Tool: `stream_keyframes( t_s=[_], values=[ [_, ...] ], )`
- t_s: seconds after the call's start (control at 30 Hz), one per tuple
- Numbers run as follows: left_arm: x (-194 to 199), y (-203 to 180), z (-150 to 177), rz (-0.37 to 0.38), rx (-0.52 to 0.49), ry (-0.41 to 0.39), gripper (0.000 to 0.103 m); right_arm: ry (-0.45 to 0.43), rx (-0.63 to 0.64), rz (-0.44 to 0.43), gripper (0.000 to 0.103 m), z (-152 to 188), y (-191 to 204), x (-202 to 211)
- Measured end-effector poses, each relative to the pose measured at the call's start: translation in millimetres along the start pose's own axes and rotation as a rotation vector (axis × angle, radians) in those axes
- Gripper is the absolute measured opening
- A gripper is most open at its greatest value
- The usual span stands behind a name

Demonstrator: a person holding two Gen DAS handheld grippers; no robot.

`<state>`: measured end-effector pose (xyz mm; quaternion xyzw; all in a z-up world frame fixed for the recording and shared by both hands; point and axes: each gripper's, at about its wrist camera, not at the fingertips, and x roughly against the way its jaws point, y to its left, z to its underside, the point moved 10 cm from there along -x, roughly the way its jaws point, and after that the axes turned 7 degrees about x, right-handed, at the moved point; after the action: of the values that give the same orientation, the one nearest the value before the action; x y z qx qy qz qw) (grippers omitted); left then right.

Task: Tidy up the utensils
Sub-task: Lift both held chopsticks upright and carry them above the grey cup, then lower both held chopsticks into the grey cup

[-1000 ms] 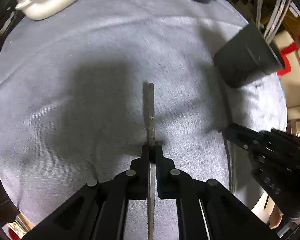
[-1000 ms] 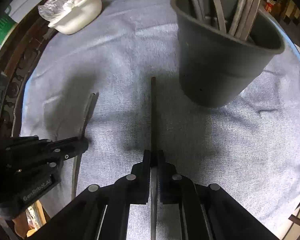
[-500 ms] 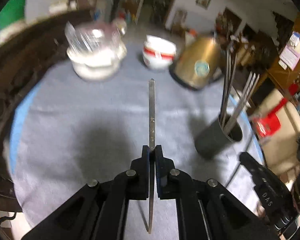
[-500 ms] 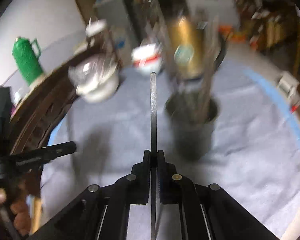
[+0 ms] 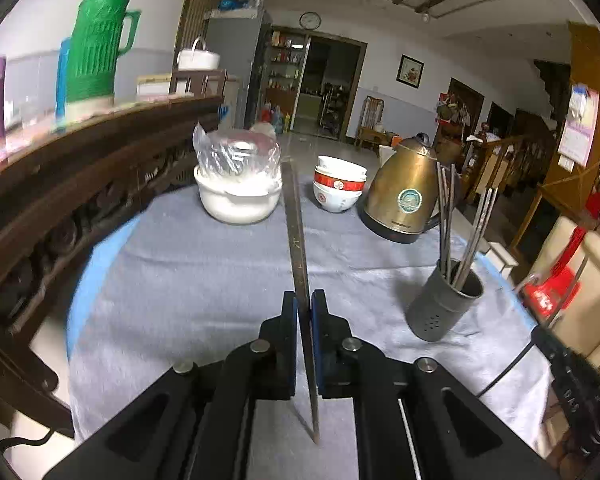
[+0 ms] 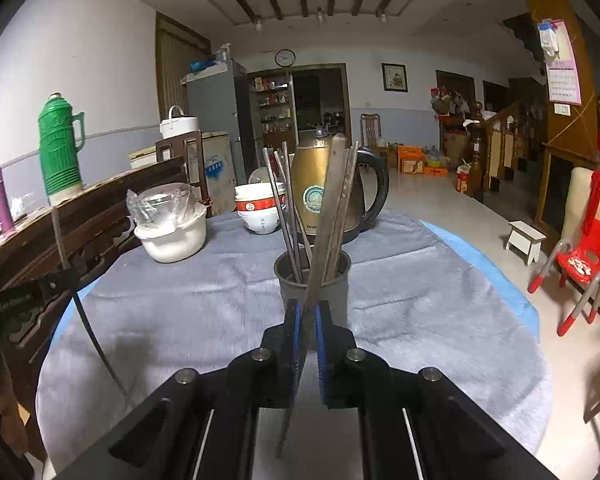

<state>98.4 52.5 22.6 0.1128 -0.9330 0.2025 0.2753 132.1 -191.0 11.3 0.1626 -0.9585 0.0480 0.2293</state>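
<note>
Left gripper (image 5: 303,312): jaws pinched tight on a chopstick (image 5: 296,240), held above the cloth
Left chopstick: flat metal stick, runs up past the pads toward the white dish; its thin end hangs below the jaws
Right gripper (image 6: 309,320): jaws clamped on a second chopstick (image 6: 326,216), raised in front of the holder
Right chopstick: leans a little right; its upper end overlaps the kettle in the right wrist view
Holder (image 5: 446,304): grey cup, upright on the cloth, right of the left gripper; several metal sticks stand in it
Cloth (image 5: 204,280): grey, covers the round table; a blue edge shows at its rim
Kettle (image 5: 406,196): brass-coloured, behind the holder
Bowls (image 5: 340,188): white with a red band, stacked, left of the kettle
White dish (image 5: 238,196): holds a clear plastic-wrapped item, left of the bowls
Flask (image 5: 96,44): green, on the dark wooden sideboard at left
Red chair (image 6: 580,264): on the floor at right, well apart from the table
</note>
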Motion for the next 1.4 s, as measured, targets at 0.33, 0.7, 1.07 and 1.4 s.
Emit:
stream_keyframes(
  t_s=[0.33, 0.7, 1.07, 1.4],
  values=[
    [2, -54, -67, 0.185, 0.100, 0.005, 0.005, -0.093, -0.143, -0.034, 0.007, -59, -37, 19],
    [-24, -153, -117, 0.302, 0.046, -0.017, 0.005, -0.252, -0.235, -0.017, 0.007, -162, -80, 11],
    [-91, -182, -85, 0.217, -0.025, 0.083, 0.005, -0.103, -0.199, 0.002, 0.007, -138, -79, -84],
    [-99, -186, -68, 0.192, -0.057, 0.122, 0.005, -0.025, -0.172, -0.022, 0.007, -111, -73, -103]
  ],
)
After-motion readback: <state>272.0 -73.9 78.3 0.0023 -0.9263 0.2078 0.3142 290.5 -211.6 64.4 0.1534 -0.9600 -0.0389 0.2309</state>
